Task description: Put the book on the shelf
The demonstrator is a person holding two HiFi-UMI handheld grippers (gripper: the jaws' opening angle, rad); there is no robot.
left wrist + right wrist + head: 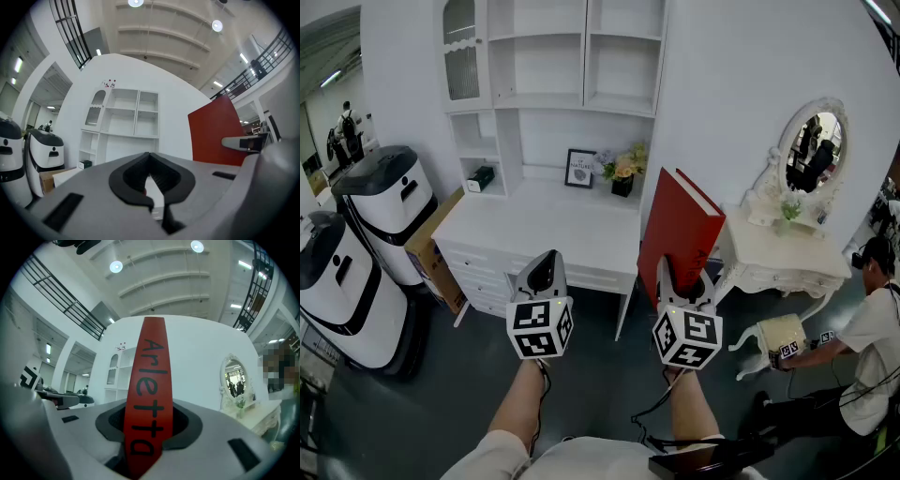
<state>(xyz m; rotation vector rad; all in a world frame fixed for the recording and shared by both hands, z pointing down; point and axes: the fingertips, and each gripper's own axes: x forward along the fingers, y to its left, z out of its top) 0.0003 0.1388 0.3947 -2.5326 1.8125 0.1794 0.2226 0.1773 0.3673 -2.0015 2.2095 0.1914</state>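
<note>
Here, the left tongs [542, 274] sit closed together. Just right of them, the right tongs [683, 284] clamp the lower spine of the red book [677, 225], which rises upright above them. Beyond both lies the white tabletop [546, 230], and farther back stands the shelf [581, 66].

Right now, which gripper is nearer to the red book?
Right. The right gripper is clamped on the red book at its spine. The left gripper, jaws together and empty, is apart from the book, off to its left.
</note>
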